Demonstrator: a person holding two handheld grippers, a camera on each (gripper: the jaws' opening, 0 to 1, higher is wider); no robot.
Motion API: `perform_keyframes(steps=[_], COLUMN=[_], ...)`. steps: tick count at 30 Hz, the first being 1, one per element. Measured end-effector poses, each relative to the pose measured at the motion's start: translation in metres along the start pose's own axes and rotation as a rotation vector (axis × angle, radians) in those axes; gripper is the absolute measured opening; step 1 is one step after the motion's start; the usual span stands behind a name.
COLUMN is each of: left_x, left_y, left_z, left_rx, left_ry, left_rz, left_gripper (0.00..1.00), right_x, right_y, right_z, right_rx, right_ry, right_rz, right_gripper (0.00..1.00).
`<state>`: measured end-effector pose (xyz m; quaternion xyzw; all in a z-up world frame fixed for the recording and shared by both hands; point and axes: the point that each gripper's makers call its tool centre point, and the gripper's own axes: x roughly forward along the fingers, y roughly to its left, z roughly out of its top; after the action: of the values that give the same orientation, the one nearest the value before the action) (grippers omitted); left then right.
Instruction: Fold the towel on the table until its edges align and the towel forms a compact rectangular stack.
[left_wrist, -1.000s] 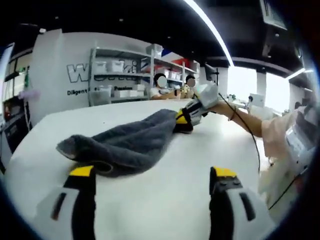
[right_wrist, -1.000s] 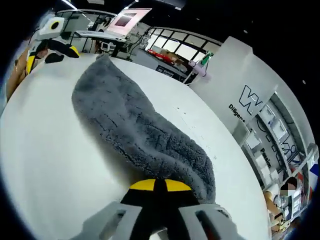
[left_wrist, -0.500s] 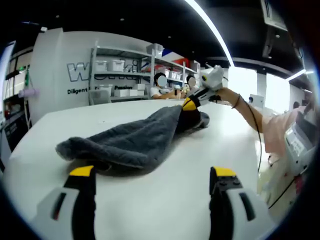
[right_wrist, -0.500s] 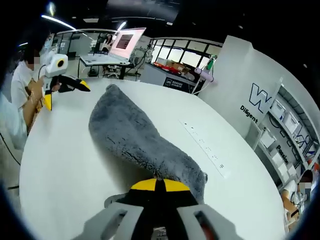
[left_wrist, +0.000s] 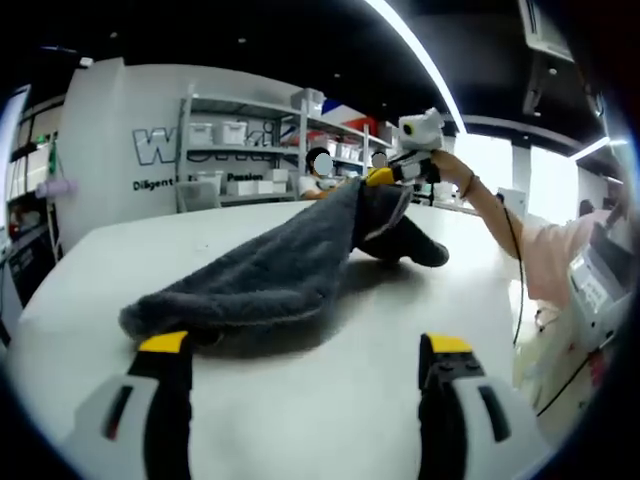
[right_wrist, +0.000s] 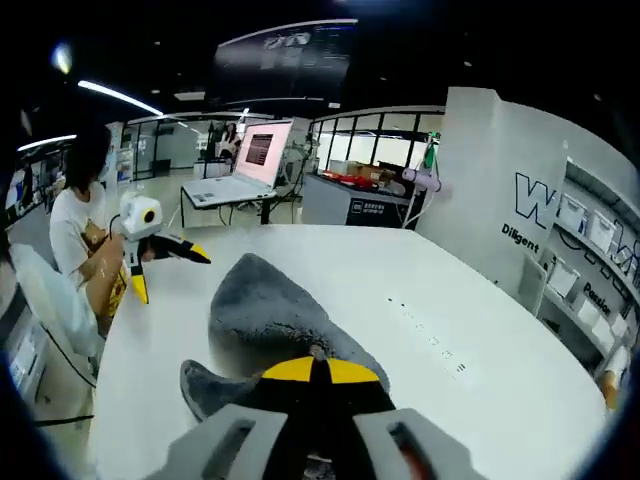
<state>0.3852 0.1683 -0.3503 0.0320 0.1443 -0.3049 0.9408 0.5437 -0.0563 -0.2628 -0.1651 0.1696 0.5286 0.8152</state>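
A dark grey fluffy towel (left_wrist: 265, 280) lies stretched across the white table (left_wrist: 330, 420). In the left gripper view its far end is lifted off the table, pinched by my right gripper (left_wrist: 380, 177), with a flap hanging below. My left gripper (left_wrist: 305, 345) is open just in front of the towel's near end, holding nothing. In the right gripper view my right gripper (right_wrist: 312, 368) is shut on the towel (right_wrist: 265, 305), which drapes down toward the table (right_wrist: 420, 290). The left gripper (right_wrist: 165, 272) shows there at the left, open, held in a person's hand.
Shelves with white boxes (left_wrist: 240, 150) and seated people stand beyond the table's far edge. A white wall panel with lettering (right_wrist: 545, 215) is to the right. A desk with a laptop (right_wrist: 240, 185) stands behind the table. The person's arm (left_wrist: 500, 230) reaches in from the right.
My right gripper has risen and carried the towel's far end up off the table. A flap now hangs below it. The left gripper has stayed open in place.
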Motion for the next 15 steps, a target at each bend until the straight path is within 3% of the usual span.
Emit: perform_keyframes(steps=[6,15], left_x=[0.000,0.008], left_y=[-0.001,-0.004], left_z=[-0.003,-0.005], left_rx=[-0.002,0.023], left_ry=[0.007,0.040], left_rz=[-0.005,-0.018], left_gripper=[0.99,0.98], right_x=[0.027,0.051], right_y=[-0.054,-0.105], right_z=[-0.045,-0.089], right_rx=[0.168,0.295], right_ry=[0.018,0.051], right_rz=[-0.076,-0.176], right_gripper=[0.02,0.02])
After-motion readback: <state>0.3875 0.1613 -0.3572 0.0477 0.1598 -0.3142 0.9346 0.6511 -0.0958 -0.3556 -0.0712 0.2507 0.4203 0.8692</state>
